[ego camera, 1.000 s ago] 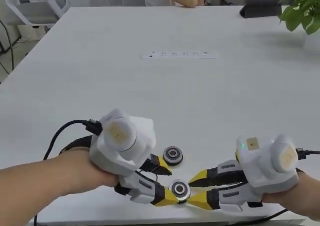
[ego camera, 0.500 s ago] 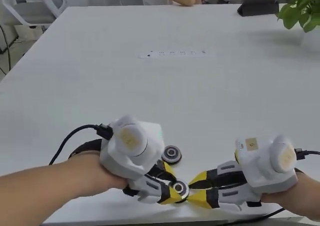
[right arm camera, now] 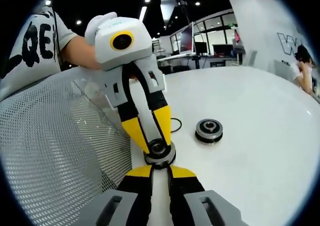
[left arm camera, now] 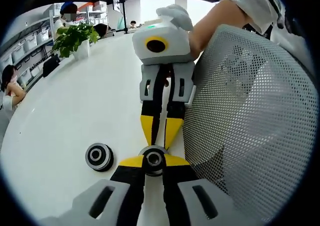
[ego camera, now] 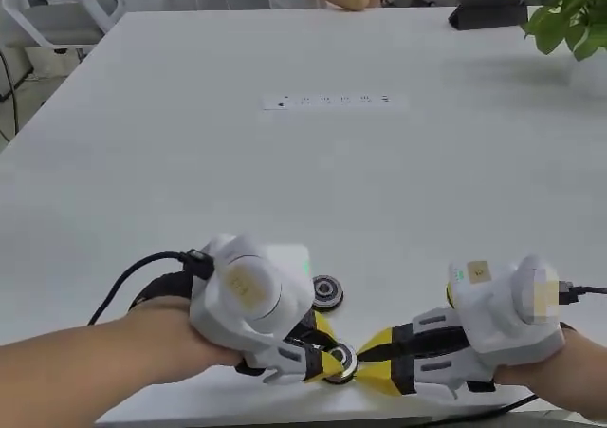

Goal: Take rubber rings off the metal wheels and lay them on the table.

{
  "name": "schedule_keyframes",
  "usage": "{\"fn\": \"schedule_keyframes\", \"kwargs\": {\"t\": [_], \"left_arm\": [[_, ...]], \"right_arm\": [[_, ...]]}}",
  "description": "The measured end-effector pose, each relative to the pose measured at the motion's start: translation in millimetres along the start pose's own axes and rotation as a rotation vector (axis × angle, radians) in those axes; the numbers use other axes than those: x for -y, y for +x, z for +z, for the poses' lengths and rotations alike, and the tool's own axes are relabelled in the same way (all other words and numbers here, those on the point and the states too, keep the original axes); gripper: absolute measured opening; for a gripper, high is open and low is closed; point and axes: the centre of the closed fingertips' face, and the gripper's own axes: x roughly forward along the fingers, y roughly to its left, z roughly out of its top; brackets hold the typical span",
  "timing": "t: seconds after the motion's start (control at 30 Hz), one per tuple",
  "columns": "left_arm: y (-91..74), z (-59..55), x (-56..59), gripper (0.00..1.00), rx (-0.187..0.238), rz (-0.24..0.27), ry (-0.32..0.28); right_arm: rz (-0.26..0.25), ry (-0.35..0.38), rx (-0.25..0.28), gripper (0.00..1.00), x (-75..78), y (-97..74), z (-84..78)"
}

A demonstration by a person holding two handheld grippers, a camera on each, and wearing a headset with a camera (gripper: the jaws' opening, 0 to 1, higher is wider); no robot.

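Observation:
A metal wheel with a black rubber ring (ego camera: 341, 360) is held just above the table's near edge between both grippers. My left gripper (ego camera: 331, 364) is shut on this wheel (left arm camera: 153, 159), its yellow tips on either side. My right gripper (ego camera: 364, 362) comes in from the opposite side. Its tips pinch the rim of the wheel (right arm camera: 159, 153), where the ring sits. A second wheel (ego camera: 326, 291) lies flat on the table just behind, also seen as a ringed wheel (left arm camera: 99, 156) to the left and a ringed wheel (right arm camera: 208, 130) to the right.
The white table (ego camera: 285, 181) stretches far ahead, with a strip of sockets (ego camera: 327, 100) in its middle. A potted plant (ego camera: 569, 15) and a dark box (ego camera: 488, 10) stand at the far right. A mesh chair back (left arm camera: 255, 110) is close to the near edge.
My left gripper's body has shifted right and nearer, closing over the held wheel. The right gripper and the wheel on the table have hardly moved.

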Motion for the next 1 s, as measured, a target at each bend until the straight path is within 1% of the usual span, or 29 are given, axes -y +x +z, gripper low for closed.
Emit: {"fn": "schedule_keyframes", "kwargs": {"t": [0.07,0.1,0.13,0.17,0.4,0.47,0.53,0.57,0.83,0.9,1.0], "left_arm": [[-2.1,-1.1,-0.6,0.08,-0.001,0.000,-0.002],[-2.6,-1.3,-1.1,0.08,0.000,0.000,-0.002],[-2.3,-1.1,-0.8,0.08,0.005,-0.001,-0.003],[-2.5,-1.0,-0.9,0.08,0.007,0.000,-0.004],[-2.9,-1.0,0.2,0.07,0.016,0.004,-0.001],[-3.0,-1.0,0.2,0.07,0.016,0.008,-0.001],[-3.2,-1.2,0.4,0.07,0.015,0.010,-0.001],[-3.5,-1.4,0.0,0.07,0.015,0.011,-0.001],[-4.1,-1.9,-0.2,0.07,0.014,0.011,-0.002],[-4.2,-2.1,-0.2,0.07,0.015,0.012,-0.003],[-4.4,-2.4,-0.2,0.07,0.016,0.011,-0.004]], "right_arm": [[0.002,0.005,-0.003,0.07,-0.6,-0.1,-0.5],[0.005,0.006,-0.006,0.05,-1.1,-0.2,-0.9],[0.015,0.009,-0.021,0.01,-2.7,1.1,-3.6],[0.010,0.006,-0.014,0.00,-3.6,2.1,-2.4],[0.013,0.029,-0.020,0.00,-4.5,1.4,-3.4],[0.004,0.029,-0.016,0.03,-3.1,0.3,-2.8],[-0.005,0.028,-0.001,0.08,-1.8,-1.5,-0.1],[-0.009,0.028,0.011,0.08,-1.3,-2.5,2.4],[-0.021,0.000,0.007,0.19,1.2,3.6,3.5],[-0.018,0.003,0.012,0.20,-0.1,5.2,4.6],[-0.014,-0.010,0.010,0.20,-0.4,5.8,4.5]]}}
